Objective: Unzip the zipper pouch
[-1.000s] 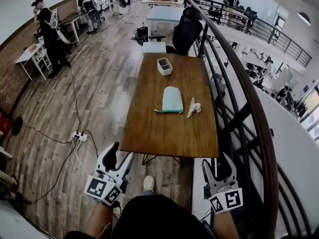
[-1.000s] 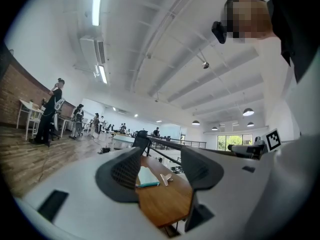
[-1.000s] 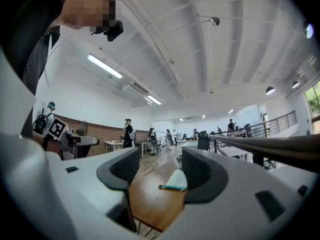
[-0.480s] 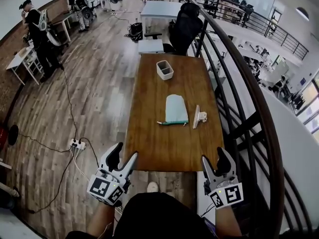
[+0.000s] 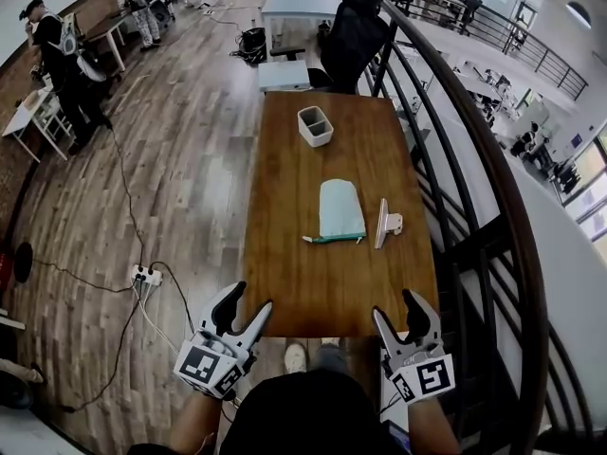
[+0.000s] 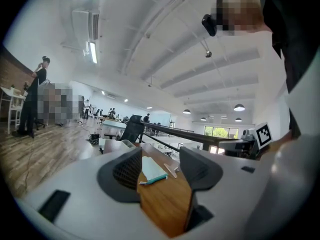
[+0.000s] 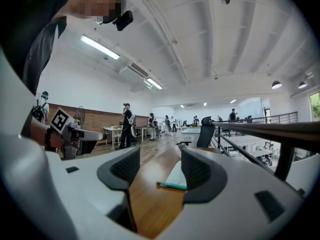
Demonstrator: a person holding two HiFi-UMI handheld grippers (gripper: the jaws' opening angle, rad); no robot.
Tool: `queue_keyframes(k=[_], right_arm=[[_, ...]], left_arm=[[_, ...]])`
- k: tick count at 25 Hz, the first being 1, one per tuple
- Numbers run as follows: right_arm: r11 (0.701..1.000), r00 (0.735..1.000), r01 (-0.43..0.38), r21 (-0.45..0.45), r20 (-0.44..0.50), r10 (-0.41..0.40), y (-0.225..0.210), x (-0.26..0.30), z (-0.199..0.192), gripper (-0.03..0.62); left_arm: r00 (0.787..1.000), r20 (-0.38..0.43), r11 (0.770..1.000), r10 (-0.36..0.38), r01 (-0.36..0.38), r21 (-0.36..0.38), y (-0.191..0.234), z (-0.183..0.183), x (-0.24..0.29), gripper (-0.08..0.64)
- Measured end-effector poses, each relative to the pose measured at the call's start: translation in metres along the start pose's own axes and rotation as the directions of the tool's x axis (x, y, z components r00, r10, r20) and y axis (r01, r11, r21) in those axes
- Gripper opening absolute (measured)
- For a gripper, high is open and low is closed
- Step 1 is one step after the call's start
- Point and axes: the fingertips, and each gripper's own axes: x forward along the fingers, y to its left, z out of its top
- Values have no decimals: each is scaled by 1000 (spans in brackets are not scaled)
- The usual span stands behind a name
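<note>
A pale teal zipper pouch (image 5: 340, 211) lies flat on the brown wooden table (image 5: 294, 282), its darker zipper edge toward me; it shows between the jaws as the pouch (image 6: 151, 169) and the pouch (image 7: 176, 178) in both gripper views. My left gripper (image 5: 245, 308) hovers at the table's near left corner, well short of the pouch; its jaws are closing slightly, wide apart, with nothing between them. My right gripper (image 5: 399, 308) stands open at the near right corner, also empty.
A white clip-like piece (image 5: 384, 224) lies right of the pouch. A white box (image 5: 314, 126) stands farther back. A black railing (image 5: 479, 188) runs along the table's right side. An office chair (image 5: 349, 41) is beyond the table. A power strip (image 5: 143, 276) and cables lie on the floor at left.
The view has drawn closer to the table. Both grippers now sit at its near edge, higher in the head view than before. The pouch has not moved.
</note>
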Motion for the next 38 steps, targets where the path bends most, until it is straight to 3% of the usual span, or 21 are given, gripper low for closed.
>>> queue_keyframes(k=[13,18,23,30,35,38], right_arm=[[997,988,-63,-48,-143,56,-31,65,-53,235],[982,966,-131,-136,-241,95,-42,86,-85,224],[960,930,-204,-192,-343,129,-49,107,-119,218],[950,867,-270,-156,-469,169,-79,140,-164,215],[891,801,-390,-234,-563,203,-80,168,-184,221],[883,768,-414,-219,-605,210,-86,182,-197,222]], left_arm=[[990,-137,999,-34,30,-32,17,-49,61,238],[980,-193,998,-45,35,-56,18,-66,80,235],[975,-218,997,-32,14,-82,21,-79,91,236],[968,-249,996,3,-25,-84,28,-87,105,235],[959,-277,991,51,-83,-107,42,-85,103,228],[956,-280,986,81,-118,-117,46,-85,98,225]])
